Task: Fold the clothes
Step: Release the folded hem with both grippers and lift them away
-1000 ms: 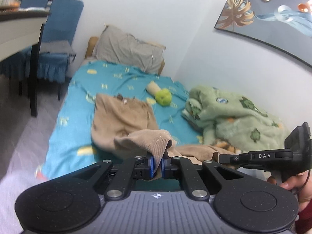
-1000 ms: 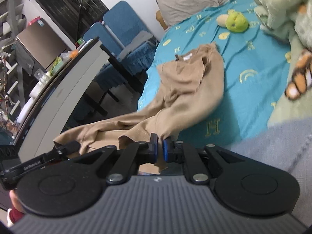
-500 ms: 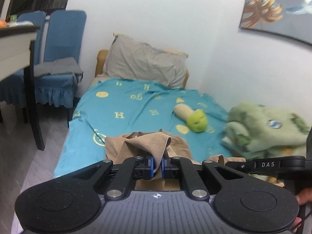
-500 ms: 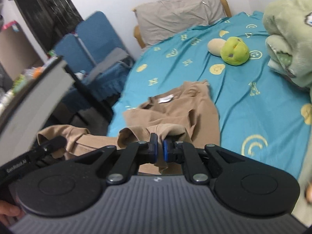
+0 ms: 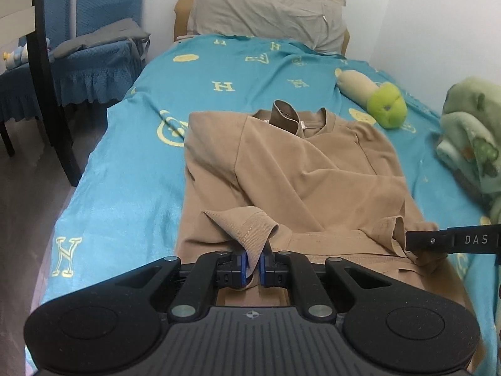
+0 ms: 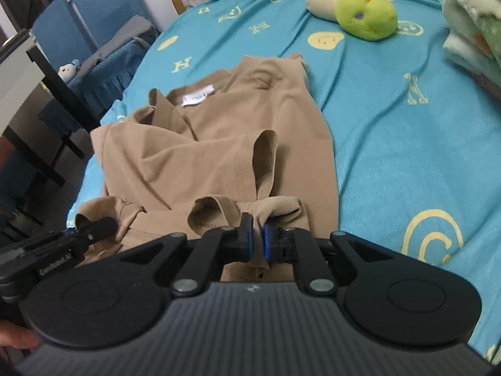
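1. Both of your grippers have swung forward and down over the bed since 1 second ago, carrying the tan shirt (image 5: pixel 313 169) from a loose drape off the near edge to a flatter spread on the teal sheet (image 5: pixel 150 144).
2. Your left gripper (image 5: pixel 252 264) is pinched nearly shut on a ribbed cuff of the shirt; the cloth loops up between the blue pads (image 5: pixel 240 264) and folds over just ahead of them.
3. Your right gripper (image 6: pixel 256 244) also has cloth between its blue pads (image 6: pixel 247 241), a bunched fold at the shirt's near edge; its jaws are starting to part, yet the fabric sits pressed between them.
4. In the left wrist view the right gripper's black finger comes in from the right edge, its tip against the shirt's near right corner.
5. In the right wrist view the left gripper's finger comes in from the lower left, and part of a hand (image 6: pixel 15 338) shows at that corner.
6. That shirt lies mid-bed, collar toward the grey pillow (image 5: pixel 269 6), with a white label (image 6: pixel 197 95) showing inside the neck and 1 sleeve crossed over the chest.
7. A green and cream plush toy (image 5: pixel 379 100) lies beyond the shirt on the right, apart from it.
8. A green fleece blanket (image 5: pixel 472 144) is heaped at the bed's right side.
9. 2 blue-covered chairs (image 5: pixel 94 31) stand left of the bed.
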Demonstrator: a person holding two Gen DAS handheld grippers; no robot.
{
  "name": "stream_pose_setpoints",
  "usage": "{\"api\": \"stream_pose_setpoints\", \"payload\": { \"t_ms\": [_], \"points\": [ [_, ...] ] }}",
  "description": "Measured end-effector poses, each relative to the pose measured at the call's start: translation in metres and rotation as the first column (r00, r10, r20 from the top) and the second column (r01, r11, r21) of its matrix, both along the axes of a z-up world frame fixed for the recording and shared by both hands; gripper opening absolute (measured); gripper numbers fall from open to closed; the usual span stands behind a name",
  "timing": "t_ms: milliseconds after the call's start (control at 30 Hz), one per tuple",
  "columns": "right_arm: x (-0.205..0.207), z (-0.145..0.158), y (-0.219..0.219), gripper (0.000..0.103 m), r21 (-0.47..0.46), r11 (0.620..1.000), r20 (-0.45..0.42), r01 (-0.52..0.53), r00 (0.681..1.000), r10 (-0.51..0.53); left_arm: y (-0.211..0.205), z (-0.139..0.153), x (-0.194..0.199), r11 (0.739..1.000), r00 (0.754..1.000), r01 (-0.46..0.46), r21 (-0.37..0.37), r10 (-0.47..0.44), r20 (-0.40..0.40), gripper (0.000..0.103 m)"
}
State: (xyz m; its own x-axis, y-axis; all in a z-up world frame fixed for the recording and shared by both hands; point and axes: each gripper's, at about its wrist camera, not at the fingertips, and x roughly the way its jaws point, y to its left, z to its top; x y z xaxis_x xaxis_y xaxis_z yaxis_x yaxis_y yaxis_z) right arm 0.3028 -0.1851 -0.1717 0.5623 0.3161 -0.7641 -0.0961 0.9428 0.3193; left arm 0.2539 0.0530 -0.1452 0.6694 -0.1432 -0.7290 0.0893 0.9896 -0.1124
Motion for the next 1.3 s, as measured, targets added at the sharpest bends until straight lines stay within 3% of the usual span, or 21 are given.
{"api": "stream_pose_setpoints", "payload": {
  "t_ms": [133, 267, 333, 467, 533, 567, 600, 667, 700, 833, 933, 1067, 1200, 1300],
  "points": [
    [-0.009, 0.012, 0.0, 0.012, -0.005, 1.0, 0.034, 0.005, 0.999, -0.005, -0.002, 0.011, -0.008, 1.0, 1.0, -0.007, 0.019, 0.006, 0.027, 0.015],
    [-0.027, 0.035, -0.001, 0.013, -0.011, 1.0, 0.115, 0.002, 0.993, 0.0, -0.008, 0.039, -0.026, 1.0, 0.995, -0.009, 0.028, 0.006, 0.097, 0.043],
    [-0.042, 0.049, -0.004, 0.013, -0.012, 1.0, 0.171, 0.007, 0.985, -0.005, -0.01, 0.056, -0.041, 1.0, 0.99, -0.012, 0.025, 0.008, 0.143, 0.05],
    [-0.079, 0.079, -0.009, 0.013, -0.072, 0.996, 0.308, 0.047, 0.951, -0.022, -0.017, 0.088, -0.079, 1.0, 0.975, 0.006, 0.027, -0.012, 0.223, 0.072],
    [-0.096, 0.092, -0.014, 0.015, -0.082, 0.995, 0.36, 0.057, 0.933, -0.024, -0.019, 0.101, -0.1, 0.999, 0.966, 0.008, 0.039, -0.018, 0.256, 0.076],
    [-0.105, 0.099, -0.016, 0.033, -0.081, 0.995, 0.384, 0.059, 0.923, -0.023, -0.02, 0.108, -0.111, 0.999, 0.962, 0.009, 0.045, -0.021, 0.273, 0.08],
    [-0.113, 0.104, -0.019, 0.067, -0.075, 0.995, 0.407, 0.059, 0.913, -0.024, -0.021, 0.114, -0.122, 0.999, 0.957, 0.009, 0.051, -0.024, 0.289, 0.086],
    [-0.129, 0.113, -0.024, 0.102, -0.049, 0.997, 0.458, 0.059, 0.888, -0.03, -0.023, 0.126, -0.143, 0.998, 0.944, 0.002, 0.061, -0.022, 0.328, 0.099],
    [-0.136, 0.116, -0.026, 0.103, -0.04, 0.997, 0.472, 0.06, 0.881, -0.034, -0.023, 0.13, -0.152, 0.998, 0.937, -0.008, 0.065, -0.015, 0.35, 0.103],
    [-0.153, 0.123, -0.028, 0.103, -0.045, 0.997, 0.488, 0.061, 0.872, -0.032, -0.021, 0.136, -0.177, 0.997, 0.92, -0.041, 0.065, 0.013, 0.392, 0.103],
    [-0.162, 0.122, -0.026, 0.103, -0.048, 0.997, 0.495, 0.061, 0.868, -0.029, -0.018, 0.13, -0.184, 0.997, 0.927, -0.062, 0.038, 0.043, 0.373, 0.103],
    [-0.16, 0.116, -0.019, 0.103, -0.059, 0.997, 0.484, 0.052, 0.875, -0.017, -0.014, 0.114, -0.175, 0.999, 0.959, -0.047, -0.005, 0.047, 0.279, 0.103],
    [-0.154, 0.107, -0.012, 0.103, -0.077, 0.996, 0.464, 0.054, 0.886, -0.013, -0.002, 0.094, -0.157, 0.994, 0.99, -0.041, -0.106, 0.054, 0.13, 0.103],
    [-0.148, 0.1, -0.01, 0.103, -0.069, 0.996, 0.42, 0.055, 0.907, -0.021, 0.012, 0.075, -0.142, 0.976, 0.997, -0.077, -0.204, 0.069, -0.044, 0.102]
  ]
}}
